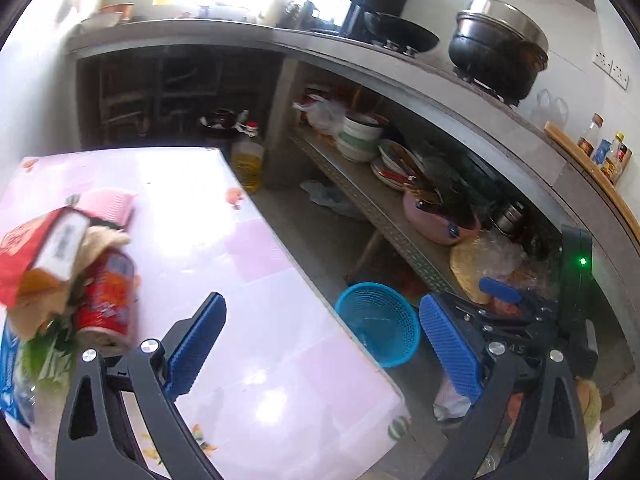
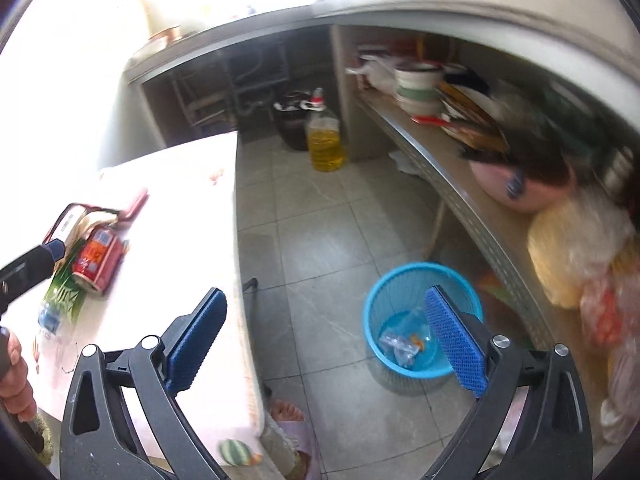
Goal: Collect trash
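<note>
Trash is only partly collected, by my reading. From the right wrist camera I see the blue basket (image 2: 420, 320) on the floor tiles, between the table (image 2: 192, 208) and the low shelf (image 2: 460, 184), and it already holds a crumpled clear wrapper (image 2: 400, 346) at its bottom. My right gripper (image 2: 326, 340) hangs above it with its jaws spread wide and nothing between the pads, so that load looks delivered.

What is left sits on the pink tablecloth near the table's left edge: a red can (image 1: 106, 292) lying on its side, a red carton (image 1: 38, 248) leaning over it, crumpled beige paper (image 1: 100, 240), some green leafy scraps (image 1: 52, 352), and a blue-labelled plastic bottle (image 2: 50, 316) just beside them. They lie touching in one heap.

My left gripper (image 1: 320, 344) is also spread wide and empty, over the table's near corner, with the heap off to its left. I judge the pile is next, piece by piece, and the basket stands well apart from it, so each item means a carry across the table edge.
</note>
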### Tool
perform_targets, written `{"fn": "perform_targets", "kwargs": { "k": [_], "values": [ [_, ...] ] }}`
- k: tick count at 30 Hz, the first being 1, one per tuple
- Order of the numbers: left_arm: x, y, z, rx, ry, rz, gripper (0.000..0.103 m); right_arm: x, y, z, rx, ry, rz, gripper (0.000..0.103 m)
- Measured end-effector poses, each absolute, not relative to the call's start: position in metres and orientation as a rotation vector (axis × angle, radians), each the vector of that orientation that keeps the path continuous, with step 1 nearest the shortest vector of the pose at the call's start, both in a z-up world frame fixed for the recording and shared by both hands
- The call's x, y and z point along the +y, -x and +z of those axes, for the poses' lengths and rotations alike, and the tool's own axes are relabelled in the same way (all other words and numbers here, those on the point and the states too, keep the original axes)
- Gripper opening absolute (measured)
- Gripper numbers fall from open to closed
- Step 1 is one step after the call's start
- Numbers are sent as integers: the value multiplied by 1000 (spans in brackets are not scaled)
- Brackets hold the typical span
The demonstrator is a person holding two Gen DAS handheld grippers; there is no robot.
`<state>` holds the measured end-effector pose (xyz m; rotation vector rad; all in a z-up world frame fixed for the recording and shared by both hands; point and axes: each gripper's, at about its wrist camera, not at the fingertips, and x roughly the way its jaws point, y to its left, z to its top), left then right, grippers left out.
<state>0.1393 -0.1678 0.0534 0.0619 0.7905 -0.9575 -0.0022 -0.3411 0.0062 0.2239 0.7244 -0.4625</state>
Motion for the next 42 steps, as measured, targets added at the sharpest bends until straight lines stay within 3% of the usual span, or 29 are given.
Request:
{"fn": "perform_targets", "kwargs": {
  "k": [15, 28, 42],
  "values": [
    [-75, -157, 55, 764, 25, -797, 95, -265, -44, 35, 663, 55, -471, 95],
    [-31, -146, 58, 705, 28, -736, 95, -258, -52, 43, 617, -67, -259, 95],
    [49, -113, 58, 599, 24, -580, 95, -235, -92, 26, 742, -263, -4, 95]
  ]
}}
